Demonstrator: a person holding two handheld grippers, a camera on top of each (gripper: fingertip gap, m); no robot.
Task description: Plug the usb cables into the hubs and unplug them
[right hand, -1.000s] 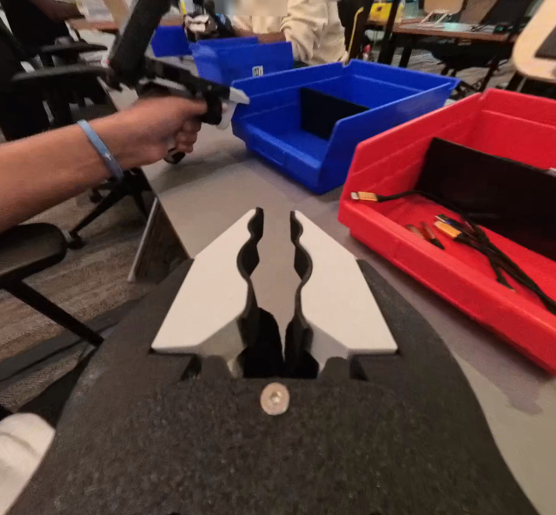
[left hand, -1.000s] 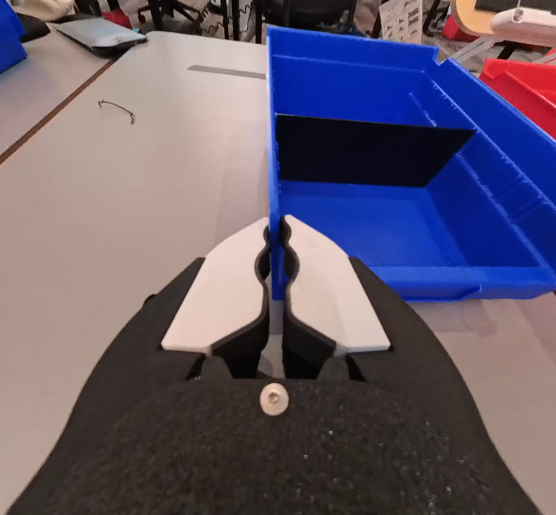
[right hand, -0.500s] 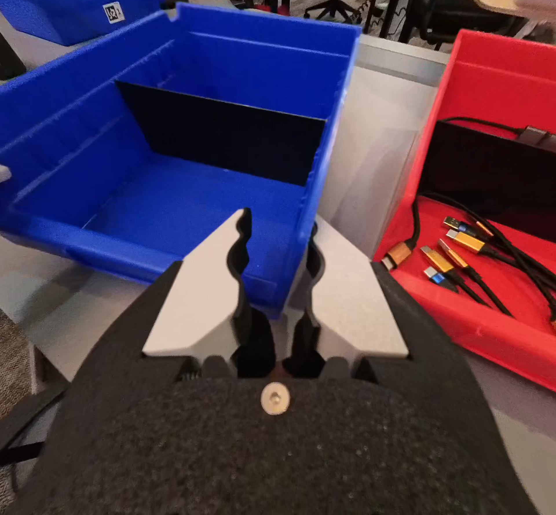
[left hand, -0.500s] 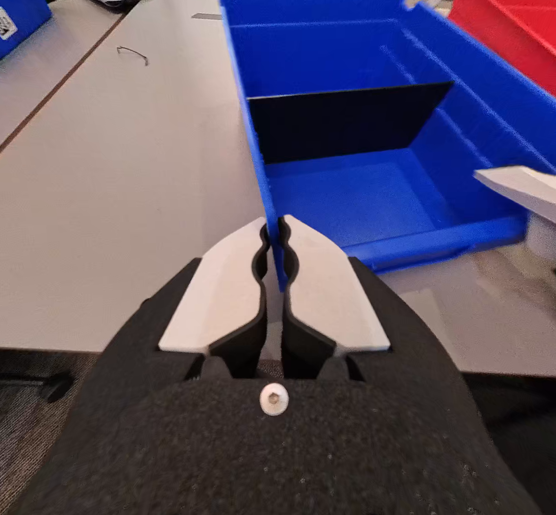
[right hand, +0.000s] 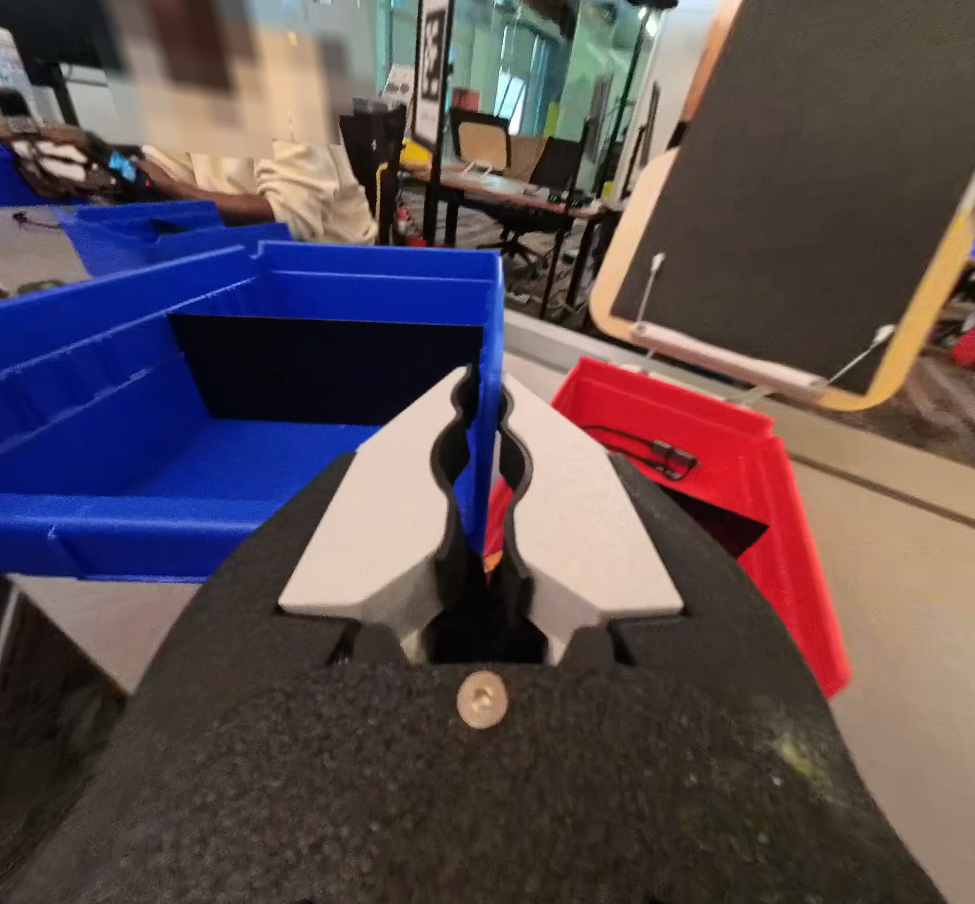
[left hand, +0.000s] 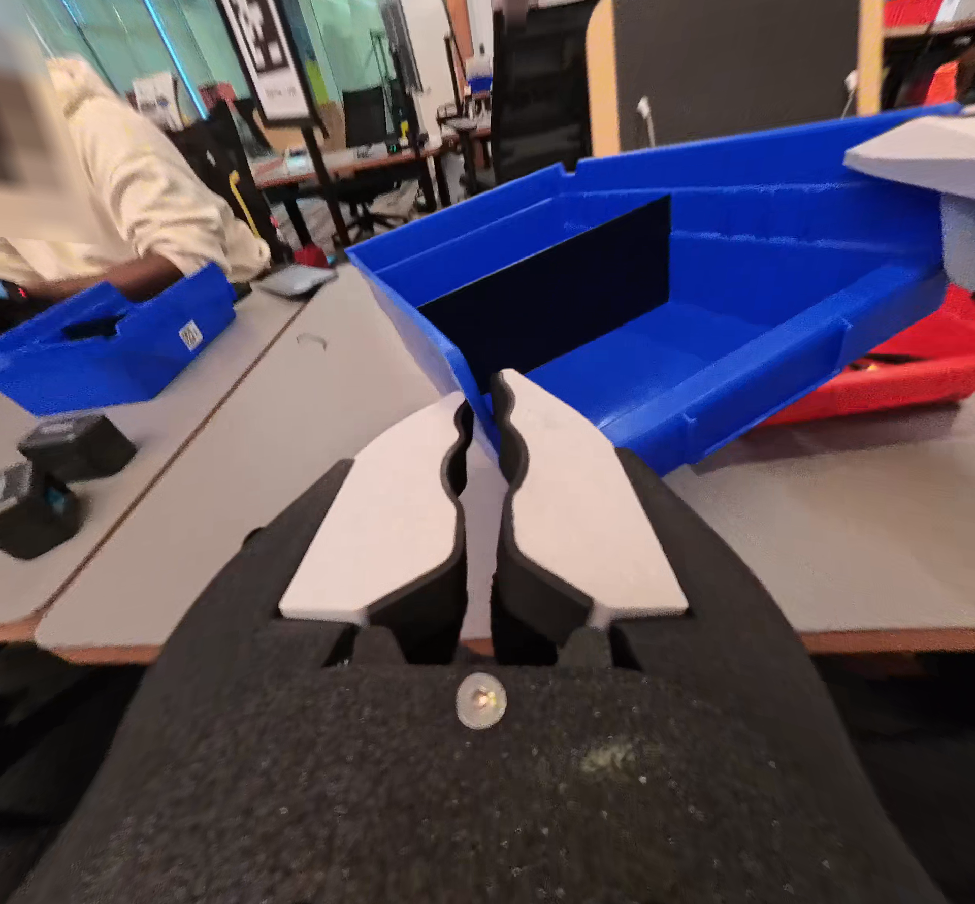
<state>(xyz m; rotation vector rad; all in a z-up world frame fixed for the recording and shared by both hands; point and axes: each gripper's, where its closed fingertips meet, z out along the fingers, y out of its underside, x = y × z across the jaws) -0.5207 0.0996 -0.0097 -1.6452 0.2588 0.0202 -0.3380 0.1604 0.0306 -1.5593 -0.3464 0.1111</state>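
Note:
An empty blue bin (left hand: pixel 686 351) with a black divider (left hand: pixel 554 287) stands on the grey table (left hand: pixel 316 456). My left gripper (left hand: pixel 483 393) is shut on the bin's left wall near its front corner. My right gripper (right hand: pixel 488 388) is shut on the bin's (right hand: pixel 158 456) right wall, and its finger shows at the right edge of the left wrist view (left hand: pixel 918 161). A red bin (right hand: pixel 738 456) to the right of the blue bin holds a black hub on a cable (right hand: pixel 670 456).
A second blue bin (left hand: pixel 116 340) and black blocks (left hand: pixel 74 446) sit on the neighbouring table at left, where a person in a cream top (left hand: pixel 132 203) is working. A dark board with a wooden frame (right hand: pixel 791 192) stands behind the red bin (left hand: pixel 897 382). There is about 20 centimeters between the tips of the two grippers.
My right gripper went from open to shut on the blue bin's right wall. My left gripper kept its hold on the left wall. Both views tipped up from looking down to looking level across the room.

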